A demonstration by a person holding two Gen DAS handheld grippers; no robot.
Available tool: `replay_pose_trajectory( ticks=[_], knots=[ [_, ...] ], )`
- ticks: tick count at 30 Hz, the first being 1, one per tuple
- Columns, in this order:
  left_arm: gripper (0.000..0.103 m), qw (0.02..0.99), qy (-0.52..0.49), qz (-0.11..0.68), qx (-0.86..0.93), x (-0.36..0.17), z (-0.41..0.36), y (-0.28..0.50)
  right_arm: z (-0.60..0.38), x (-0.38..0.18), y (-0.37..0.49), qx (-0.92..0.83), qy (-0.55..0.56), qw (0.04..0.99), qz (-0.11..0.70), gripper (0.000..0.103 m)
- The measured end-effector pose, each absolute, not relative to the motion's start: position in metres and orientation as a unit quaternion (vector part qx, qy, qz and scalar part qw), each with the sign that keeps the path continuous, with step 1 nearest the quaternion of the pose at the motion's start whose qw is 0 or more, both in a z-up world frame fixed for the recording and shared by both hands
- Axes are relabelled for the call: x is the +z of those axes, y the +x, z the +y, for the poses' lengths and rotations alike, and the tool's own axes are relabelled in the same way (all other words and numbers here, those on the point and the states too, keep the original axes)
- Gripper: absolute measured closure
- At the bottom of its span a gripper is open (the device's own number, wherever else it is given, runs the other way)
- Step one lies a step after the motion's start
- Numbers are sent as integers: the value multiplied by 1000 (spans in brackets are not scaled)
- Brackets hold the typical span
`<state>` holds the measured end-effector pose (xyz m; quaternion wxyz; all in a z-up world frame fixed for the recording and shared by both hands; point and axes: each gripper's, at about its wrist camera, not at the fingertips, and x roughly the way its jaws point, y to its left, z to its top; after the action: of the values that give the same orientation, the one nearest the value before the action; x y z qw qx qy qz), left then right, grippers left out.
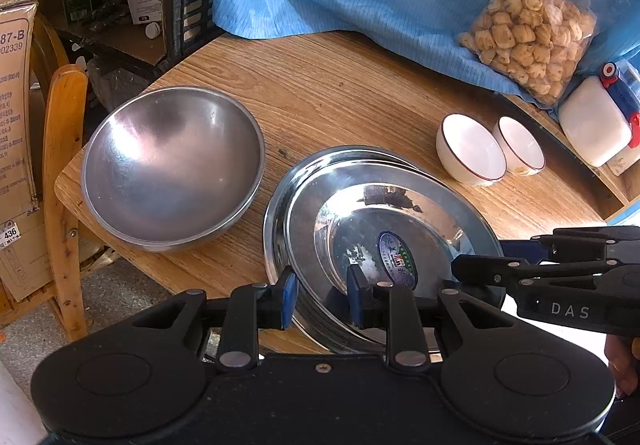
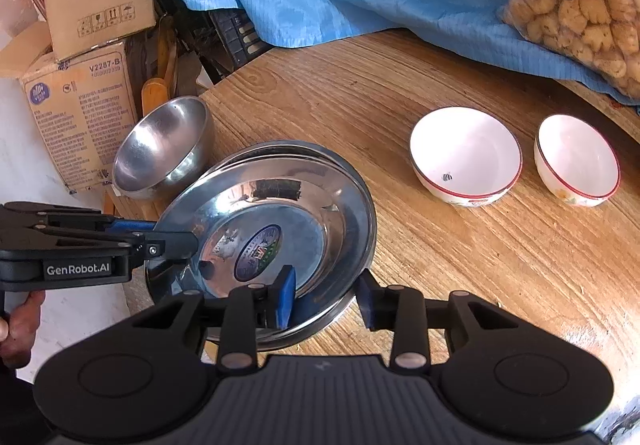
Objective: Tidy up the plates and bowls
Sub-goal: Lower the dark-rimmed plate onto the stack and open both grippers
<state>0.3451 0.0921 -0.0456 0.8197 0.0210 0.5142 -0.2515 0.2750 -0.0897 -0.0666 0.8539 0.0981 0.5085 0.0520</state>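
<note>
The lower steel plate (image 1: 280, 205) shows only as a rim crescent under the top plate (image 1: 384, 221) ahead of the left gripper (image 1: 322, 297); how many plates lie stacked cannot be told. The label (image 2: 258, 253) on the top plate, just ahead of the right gripper (image 2: 326, 297), is too small to read. The snack bag (image 2: 580, 1), far ahead to the right, is cut by the picture's edge.

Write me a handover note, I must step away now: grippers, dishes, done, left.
Left gripper: astride the top plate rim, grip unclear.
Right gripper: open, astride the same rim.
The top plate lies tilted on the plate stack; steel bowl and two white bowls stand separately on the table.
Done: plates piled. Left: settle top plate, probably nest white bowls.
</note>
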Motion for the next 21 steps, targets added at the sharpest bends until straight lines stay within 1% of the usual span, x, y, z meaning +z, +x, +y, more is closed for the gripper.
replay_pose_trajectory(
  ticks=[7, 12, 21],
  knots=[
    [74, 816, 31, 523, -244, -44, 87, 346, -86, -67, 276, 54, 83, 854, 510, 62],
    [72, 815, 39, 525, -242, -43, 86, 346, -80, -67, 278, 55, 66, 856, 509, 55],
    [56, 813, 40, 530, -238, -42, 88, 347, -77, -68, 281, 52, 67, 856, 510, 50]
  ],
)
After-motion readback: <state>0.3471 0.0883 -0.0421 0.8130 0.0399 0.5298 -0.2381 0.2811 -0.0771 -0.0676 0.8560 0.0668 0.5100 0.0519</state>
